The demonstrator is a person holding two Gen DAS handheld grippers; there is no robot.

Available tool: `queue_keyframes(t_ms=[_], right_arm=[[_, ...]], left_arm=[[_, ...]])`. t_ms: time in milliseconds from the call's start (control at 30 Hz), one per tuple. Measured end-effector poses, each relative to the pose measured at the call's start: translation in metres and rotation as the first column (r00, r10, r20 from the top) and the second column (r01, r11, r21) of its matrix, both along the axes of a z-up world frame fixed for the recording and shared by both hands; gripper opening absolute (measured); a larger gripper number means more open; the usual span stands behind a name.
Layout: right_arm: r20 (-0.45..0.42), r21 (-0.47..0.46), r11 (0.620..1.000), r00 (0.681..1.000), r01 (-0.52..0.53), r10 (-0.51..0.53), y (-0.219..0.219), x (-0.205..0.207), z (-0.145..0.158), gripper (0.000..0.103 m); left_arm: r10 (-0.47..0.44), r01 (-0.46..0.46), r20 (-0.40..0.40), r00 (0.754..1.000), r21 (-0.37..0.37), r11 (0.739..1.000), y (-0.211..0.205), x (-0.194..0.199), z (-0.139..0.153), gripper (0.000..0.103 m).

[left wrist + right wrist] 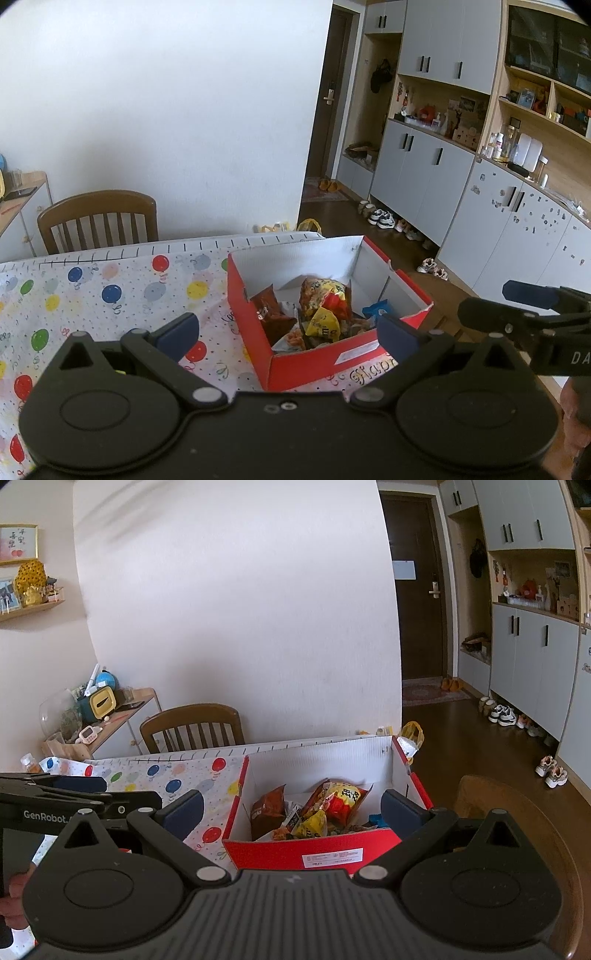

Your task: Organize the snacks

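A red cardboard box (pixel 306 363) (pixel 332 851) with white inner walls stands on the balloon-print tablecloth (pixel 110 295) (pixel 173 779). Inside lie several snack packets: a brown bag (pixel 271 312) (pixel 267 808), a yellow-red bag (pixel 327 299) (pixel 341 799) and a blue packet (pixel 378 308). My left gripper (pixel 288 332) hangs open in front of the box, empty. My right gripper (pixel 291 810) is also open and empty, just before the box's near wall. Each view shows the other gripper at its edge: the right gripper (pixel 524 314) and the left gripper (pixel 74 794).
A wooden chair (pixel 98 219) (pixel 192 723) stands behind the table at the wall. Another chair back (pixel 517 812) is at the right beside the box. Grey cabinets (pixel 424 158) and shoes (pixel 384 218) line the hallway. A cluttered side shelf (pixel 110 716) sits left.
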State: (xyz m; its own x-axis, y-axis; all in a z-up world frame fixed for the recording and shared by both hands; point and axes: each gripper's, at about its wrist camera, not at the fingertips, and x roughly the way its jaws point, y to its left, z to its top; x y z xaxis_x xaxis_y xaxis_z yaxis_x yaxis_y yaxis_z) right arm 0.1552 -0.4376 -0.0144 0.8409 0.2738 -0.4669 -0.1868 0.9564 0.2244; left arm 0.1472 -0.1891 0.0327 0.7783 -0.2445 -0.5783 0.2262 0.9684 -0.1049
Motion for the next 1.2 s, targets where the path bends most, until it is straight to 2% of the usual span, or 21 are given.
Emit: queue_keyframes(t_ms=[567, 1200], right_arm=[[0.006, 0.005, 1.000, 1.000, -0.003, 0.003, 0.002, -0.004, 0.002, 0.103], [0.002, -0.004, 1.000, 1.000, -0.006, 0.006, 0.004, -0.009, 0.005, 0.103]], left_arm=[[-0.018, 0.019, 0.026, 0.999, -0.021, 1.000, -0.005, -0.011, 0.009, 0.103], [-0.028, 0.028, 0.022, 0.999, -0.024, 0.999, -0.008, -0.017, 0.010, 0.103]])
